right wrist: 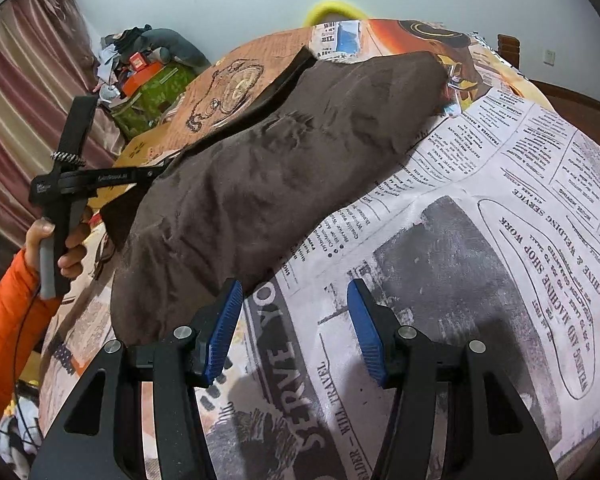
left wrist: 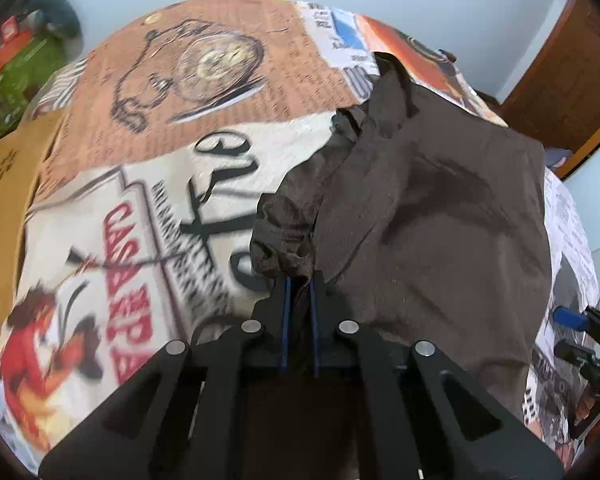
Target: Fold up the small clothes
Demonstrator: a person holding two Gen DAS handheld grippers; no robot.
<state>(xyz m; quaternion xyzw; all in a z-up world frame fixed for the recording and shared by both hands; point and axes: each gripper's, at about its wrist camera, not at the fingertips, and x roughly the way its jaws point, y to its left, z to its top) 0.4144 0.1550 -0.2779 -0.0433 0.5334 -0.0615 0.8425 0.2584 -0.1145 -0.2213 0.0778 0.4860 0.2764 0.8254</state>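
My left tool (left wrist: 300, 280) is clamped on a bunched edge of the brown garment (left wrist: 420, 208) — cloth is pinched between its blue pads. The garment lies spread on the newspaper-print cover (right wrist: 480, 208). My right tool (right wrist: 294, 312) hangs with its pads apart, nothing between them, just beside the garment's near edge.

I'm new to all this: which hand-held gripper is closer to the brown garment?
Left. The left hand-held gripper is shut on the brown garment at its bunched edge. The right hand-held gripper is open beside its near edge, over the printed cover.
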